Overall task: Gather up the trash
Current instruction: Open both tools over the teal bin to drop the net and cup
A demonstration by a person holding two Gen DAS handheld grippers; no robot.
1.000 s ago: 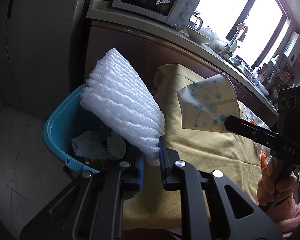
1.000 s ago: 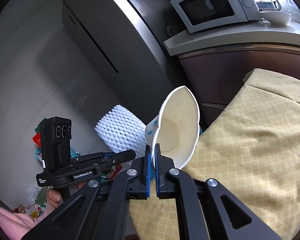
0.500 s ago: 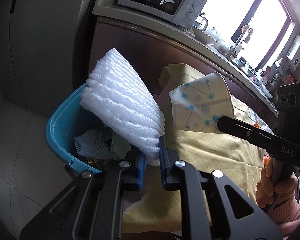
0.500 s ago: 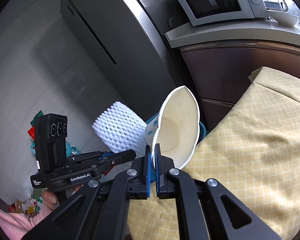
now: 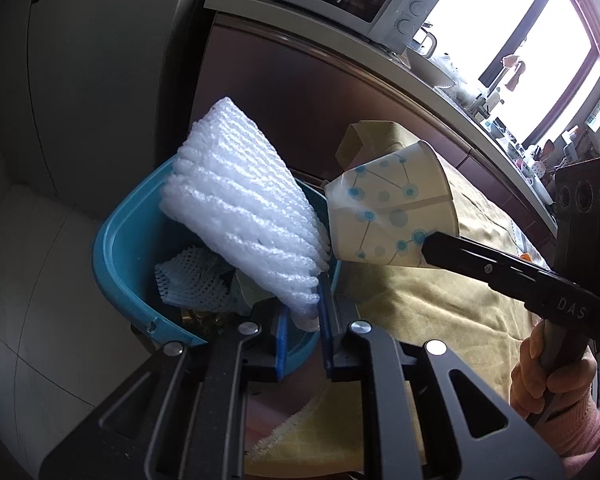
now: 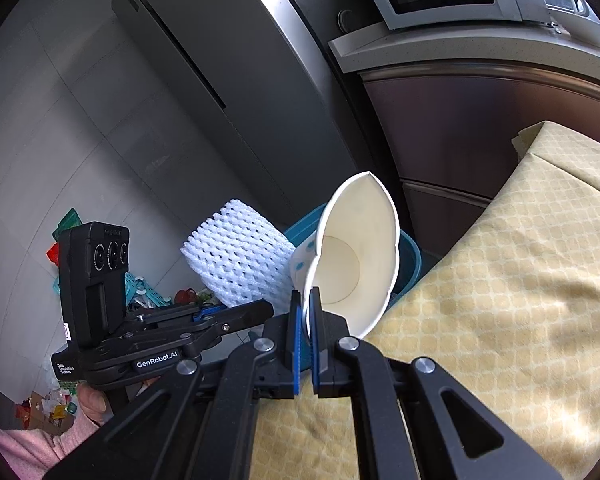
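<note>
White foam fruit net (image 5: 244,208), tilted above a blue trash bin (image 5: 120,248); beside it a crushed blue-dotted paper cup (image 5: 392,212), lying sideways past the surface's edge.

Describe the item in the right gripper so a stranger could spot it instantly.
Find the yellow tablecloth edge near the blue bin. The right gripper pinches a squashed paper cup by its rim, beside white foam netting; only the cup has blue dots and lines.
</note>
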